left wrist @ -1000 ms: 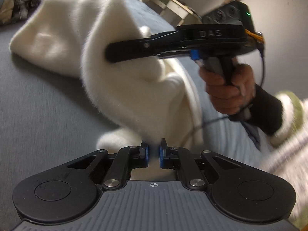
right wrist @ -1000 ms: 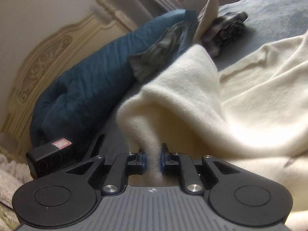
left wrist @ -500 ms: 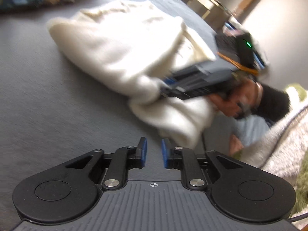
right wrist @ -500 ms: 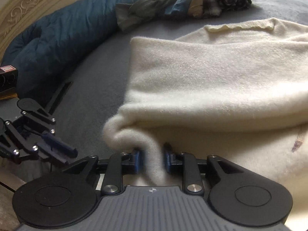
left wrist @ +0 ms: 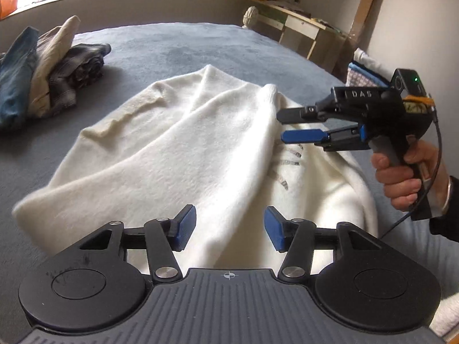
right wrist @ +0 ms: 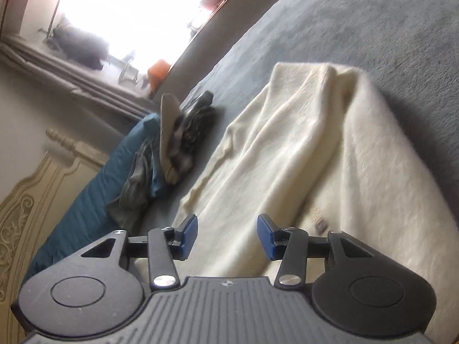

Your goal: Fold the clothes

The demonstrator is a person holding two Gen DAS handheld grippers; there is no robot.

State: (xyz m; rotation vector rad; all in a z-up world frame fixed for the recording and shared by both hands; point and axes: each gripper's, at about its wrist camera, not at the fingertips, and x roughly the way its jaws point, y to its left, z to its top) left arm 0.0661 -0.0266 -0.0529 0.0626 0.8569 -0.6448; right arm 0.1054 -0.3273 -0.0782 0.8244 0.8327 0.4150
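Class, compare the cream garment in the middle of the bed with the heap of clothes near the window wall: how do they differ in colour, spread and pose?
The cream garment is one pale, fluffy piece; the heap of clothes mixes blue, beige and dark plaid. The garment lies spread out with loose folds; the heap is bunched and piled upward. Both rest on the grey bed cover, and neither gripper holds them.
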